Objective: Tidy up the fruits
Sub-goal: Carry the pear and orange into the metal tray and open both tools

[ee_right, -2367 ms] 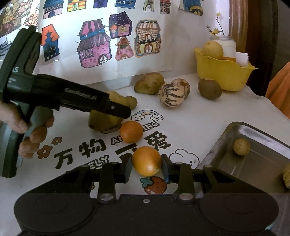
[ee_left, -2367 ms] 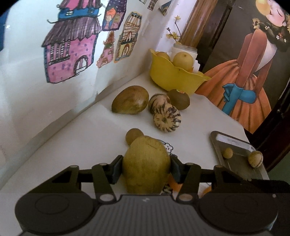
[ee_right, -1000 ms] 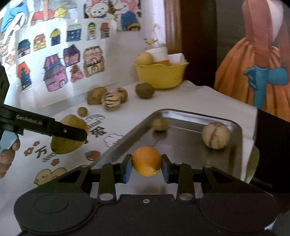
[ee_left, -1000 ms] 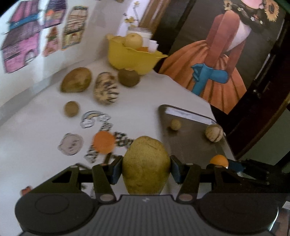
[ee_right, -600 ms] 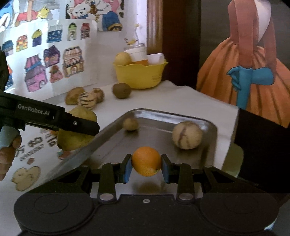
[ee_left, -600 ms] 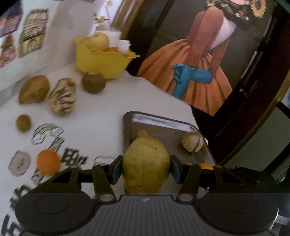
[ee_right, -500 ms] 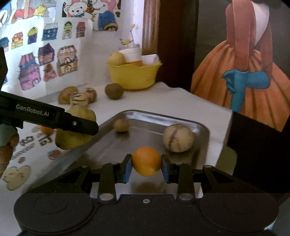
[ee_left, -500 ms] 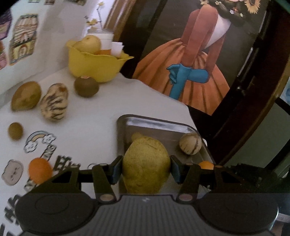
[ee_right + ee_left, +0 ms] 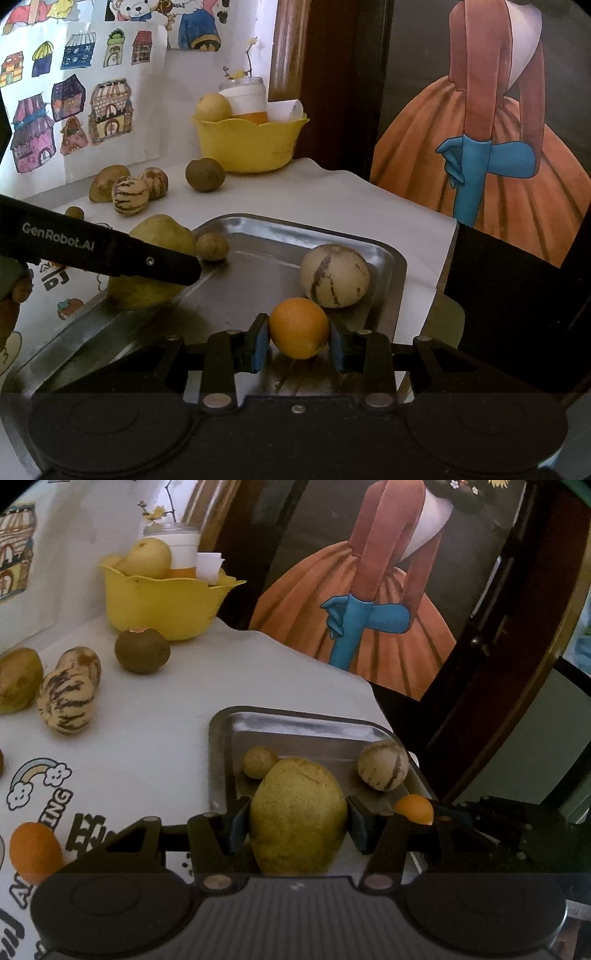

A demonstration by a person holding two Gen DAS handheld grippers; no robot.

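Observation:
My left gripper (image 9: 297,818) is shut on a large yellow-green pear (image 9: 298,814) and holds it over the left edge of the metal tray (image 9: 295,720). My right gripper (image 9: 298,341) is shut on an orange (image 9: 298,328) low over the tray (image 9: 258,273), just in front of a striped round melon (image 9: 334,275). A small brown fruit (image 9: 211,246) lies in the tray's far left corner. In the right wrist view the left gripper's finger (image 9: 110,254) crosses in front of the pear (image 9: 155,262).
On the white cloth lie another orange (image 9: 35,851), two striped melons (image 9: 66,698), a brown kiwi-like fruit (image 9: 142,650) and a tan fruit (image 9: 16,685). A yellow bowl (image 9: 162,602) with fruit and a jar stands at the back. The table edge drops off right of the tray.
Both grippers have moved right from the cloth to the tray, each carrying its fruit. The orange has come closer to the striped melon and lower.

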